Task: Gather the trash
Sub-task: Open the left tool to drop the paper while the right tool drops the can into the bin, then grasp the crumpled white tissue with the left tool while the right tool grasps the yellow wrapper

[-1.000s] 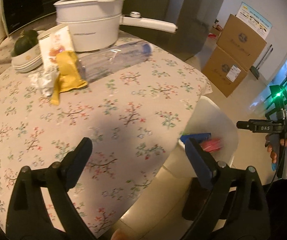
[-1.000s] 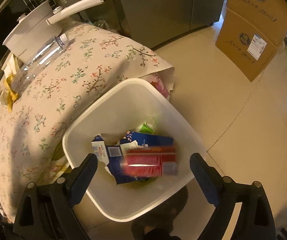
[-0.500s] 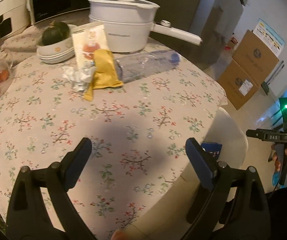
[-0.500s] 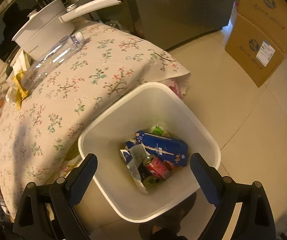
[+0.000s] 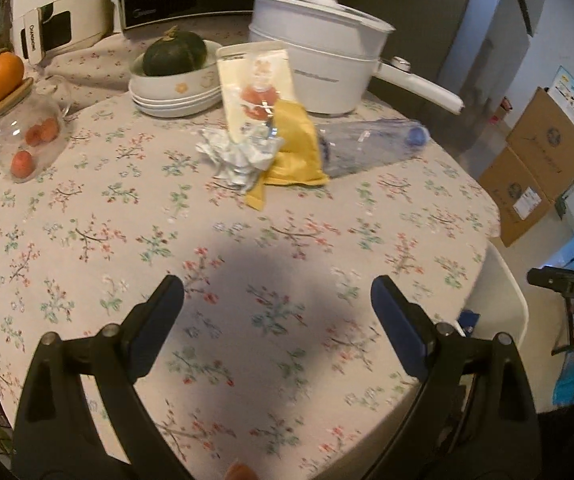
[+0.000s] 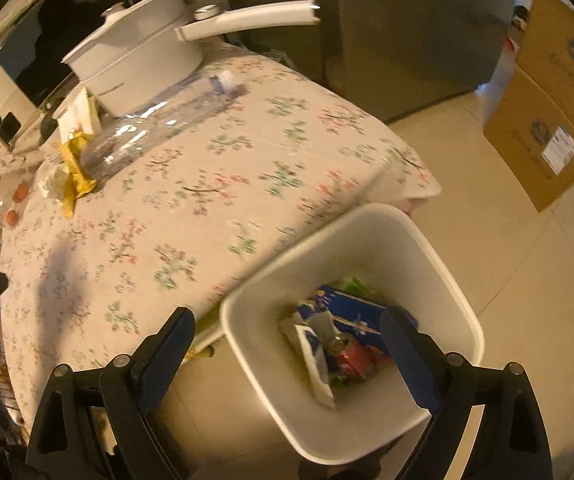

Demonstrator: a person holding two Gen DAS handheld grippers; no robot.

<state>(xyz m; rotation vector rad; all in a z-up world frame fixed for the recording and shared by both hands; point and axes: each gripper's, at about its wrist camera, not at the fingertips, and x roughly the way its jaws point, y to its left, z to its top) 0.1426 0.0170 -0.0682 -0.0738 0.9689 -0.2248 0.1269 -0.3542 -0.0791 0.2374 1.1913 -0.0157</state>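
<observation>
Left wrist view, left to right. A glass jar (image 5: 27,136) with an orange (image 5: 1,77) on its lid is noted at the table's left edge; neither is judged to be trash. Past it, a bowl (image 5: 175,88) holding a dark squash is seen. The uncollected trash is grouped at the far middle of the floral tablecloth (image 5: 127,216): a crumpled white wrapper (image 5: 235,156), a printed carton (image 5: 257,92) standing behind it, a yellow packet (image 5: 295,148) touching the wrapper, and a clear plastic bottle (image 5: 371,146) lying on its side against the packet, just in front of the white pot (image 5: 319,68). The left gripper (image 5: 277,300) is held above bare cloth near the table's front edge, jaws spread wide, nothing between them; the trash is well apart from it.

Right wrist view. The same cluster is seen at upper left. The white bin (image 6: 439,248) stands on the floor beside the table's corner, and a blue carton (image 6: 351,312), a red can (image 6: 353,360) and other scraps lie in it. The right gripper (image 6: 287,340) is held over the bin, jaws fully apart and empty.

Judgement: the task is partly done. Some items are binned; four pieces at least remain on the table, and a reach toward the cluster is presumably next.
</observation>
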